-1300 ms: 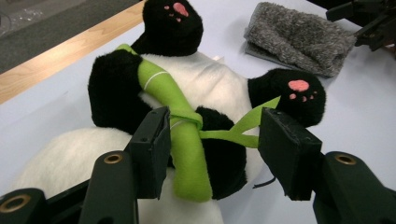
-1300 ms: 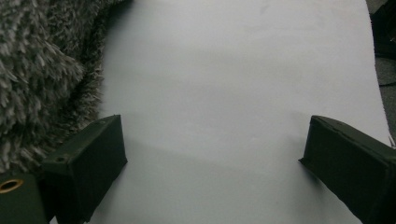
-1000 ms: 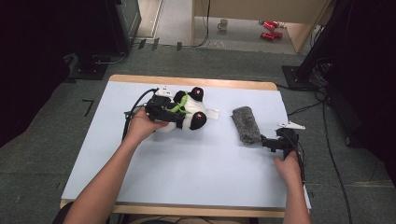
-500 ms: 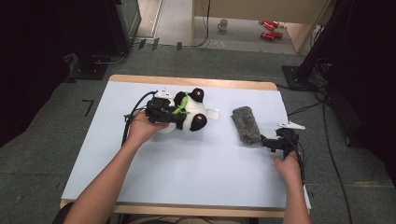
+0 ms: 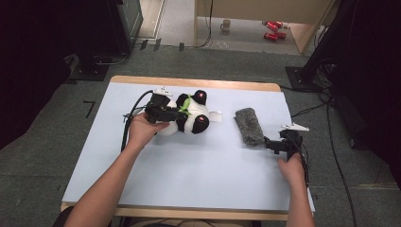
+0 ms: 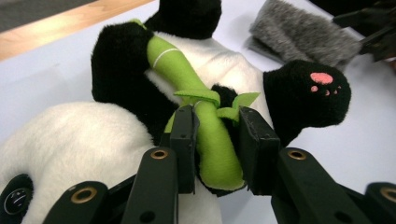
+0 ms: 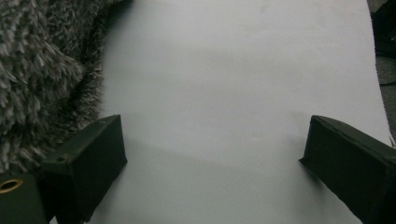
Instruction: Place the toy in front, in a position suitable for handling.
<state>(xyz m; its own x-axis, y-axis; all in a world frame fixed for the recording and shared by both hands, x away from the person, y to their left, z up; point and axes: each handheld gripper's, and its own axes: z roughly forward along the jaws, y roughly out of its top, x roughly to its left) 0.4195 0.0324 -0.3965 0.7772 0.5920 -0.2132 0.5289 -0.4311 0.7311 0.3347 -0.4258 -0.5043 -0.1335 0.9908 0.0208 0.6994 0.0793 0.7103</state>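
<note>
A black-and-white panda plush (image 5: 191, 118) lies at the back middle of the table, hugging a green bamboo stalk (image 6: 212, 140). My left gripper (image 5: 182, 112) reaches in from the panda's left. Its jaws have just been closing, and its pads (image 6: 186, 140) now press the stalk from both sides. A grey furry pad (image 5: 249, 126) lies to the panda's right. My right gripper (image 5: 267, 143) rests on the table just right of the pad's near end. In the right gripper view it (image 7: 212, 144) stands open over bare tabletop, with the fur (image 7: 37, 70) brushing its left jaw.
The table (image 5: 189, 179) is covered in pale blue, with a wooden rim at back and front. A black cable (image 5: 130, 118) trails from the left gripper. On the floor behind are a mug (image 5: 226, 23), red objects (image 5: 272, 29) and dark equipment on both sides.
The left gripper's jaws have drawn together onto the panda's green stalk, and the panda has shifted slightly. The right hand has stayed put.
</note>
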